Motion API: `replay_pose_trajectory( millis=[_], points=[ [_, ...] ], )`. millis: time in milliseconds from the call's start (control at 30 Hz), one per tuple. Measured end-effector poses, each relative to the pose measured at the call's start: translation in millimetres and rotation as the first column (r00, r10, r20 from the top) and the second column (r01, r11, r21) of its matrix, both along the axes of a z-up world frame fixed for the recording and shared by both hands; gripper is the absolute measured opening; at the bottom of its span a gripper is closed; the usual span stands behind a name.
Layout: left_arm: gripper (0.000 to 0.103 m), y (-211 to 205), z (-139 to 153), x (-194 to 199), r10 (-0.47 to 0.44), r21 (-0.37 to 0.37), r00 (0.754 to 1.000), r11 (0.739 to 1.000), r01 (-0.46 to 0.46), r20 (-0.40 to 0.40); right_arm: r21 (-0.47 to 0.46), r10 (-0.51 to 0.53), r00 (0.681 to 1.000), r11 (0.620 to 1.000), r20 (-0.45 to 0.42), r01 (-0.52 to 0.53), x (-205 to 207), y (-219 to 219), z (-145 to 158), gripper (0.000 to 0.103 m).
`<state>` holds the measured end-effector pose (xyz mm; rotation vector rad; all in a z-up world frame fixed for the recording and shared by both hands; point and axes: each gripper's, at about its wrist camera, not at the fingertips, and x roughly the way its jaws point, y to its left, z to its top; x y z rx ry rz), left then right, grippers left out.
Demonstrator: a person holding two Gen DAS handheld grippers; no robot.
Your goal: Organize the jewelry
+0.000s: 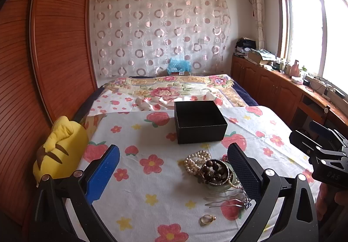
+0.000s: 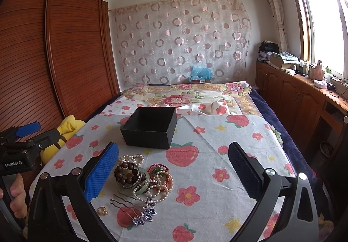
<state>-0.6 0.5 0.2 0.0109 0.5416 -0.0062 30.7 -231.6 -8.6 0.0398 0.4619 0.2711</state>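
Jewelry pile (image 2: 144,179) sits lower centre of frame on the bed sheet (image 2: 217,155), black box (image 2: 150,130) just beyond, empty. Both my jaws wide open, holding nothing. Risk: pearl strands (image 2: 132,158) tangled w/ bangles, so one grab may drag others.

We see both views lit by bright daylight from the window (image 1: 308,31) on the right, which is blown out to white glare. The box (image 2: 150,130) casts a soft shadow on the bedspread (image 2: 217,155). Straight lines bow strongly toward the dark, vignetted corners; focus stays fairly sharp.
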Motion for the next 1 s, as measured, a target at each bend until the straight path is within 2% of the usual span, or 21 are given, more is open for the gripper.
replay_pose_trajectory(
  millis=[1000],
  points=[
    [0.096, 0.1, 0.2, -1.0, 0.0, -0.002, 1.0, 1.0, 0.0, 0.005, 0.004, 0.001, 1.0, 1.0, 0.0, -0.001, -0.6, -1.0, 2.8, 0.102]
  ],
)
